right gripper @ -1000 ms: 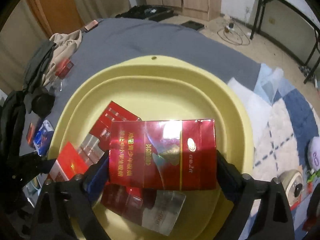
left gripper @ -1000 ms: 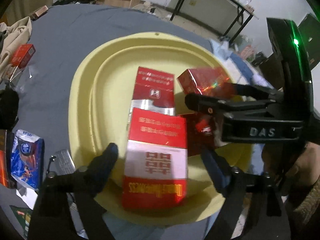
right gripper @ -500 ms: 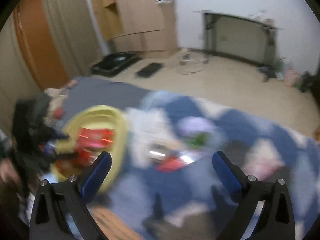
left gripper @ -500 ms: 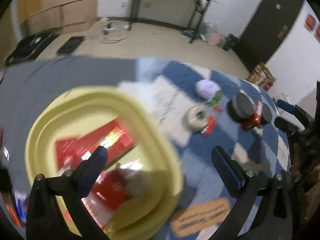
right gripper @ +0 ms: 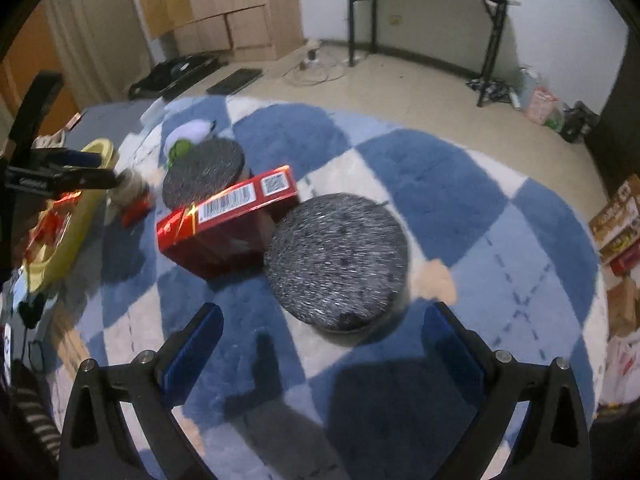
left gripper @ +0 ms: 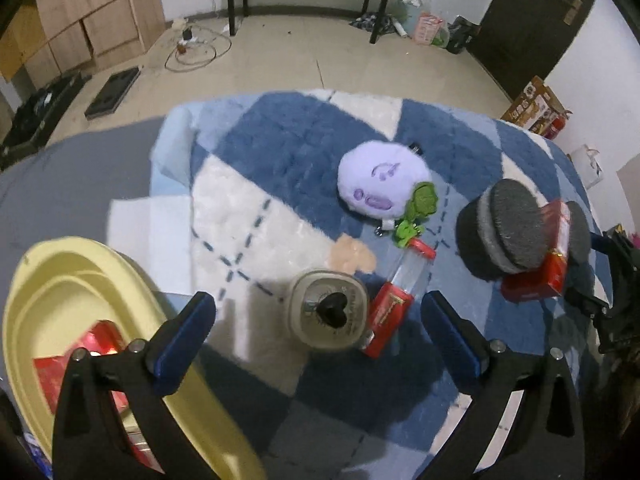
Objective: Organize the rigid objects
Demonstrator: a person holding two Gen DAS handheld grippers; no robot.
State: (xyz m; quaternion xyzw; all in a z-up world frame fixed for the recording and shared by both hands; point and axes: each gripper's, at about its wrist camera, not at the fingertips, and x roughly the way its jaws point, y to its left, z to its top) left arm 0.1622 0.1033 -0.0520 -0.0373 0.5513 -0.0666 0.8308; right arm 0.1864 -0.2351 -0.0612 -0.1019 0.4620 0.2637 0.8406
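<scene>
Judging by looks, the red carton (right gripper: 228,220), wedged between two dark round tins beyond the empty, wide-spread right gripper (right gripper: 320,332), seems light, stiff, glossy-slick; grip its long flat sides.

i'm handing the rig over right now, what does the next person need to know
Left gripper: jaws wide, holding nothing, above the round tin and small red pack.
Right gripper: open and empty, near the dark round tin.
Done: red boxes lie in the yellow basin.
Left: the long red carton between the two dark tins, the small red pack and the tins are on the blanket.
</scene>
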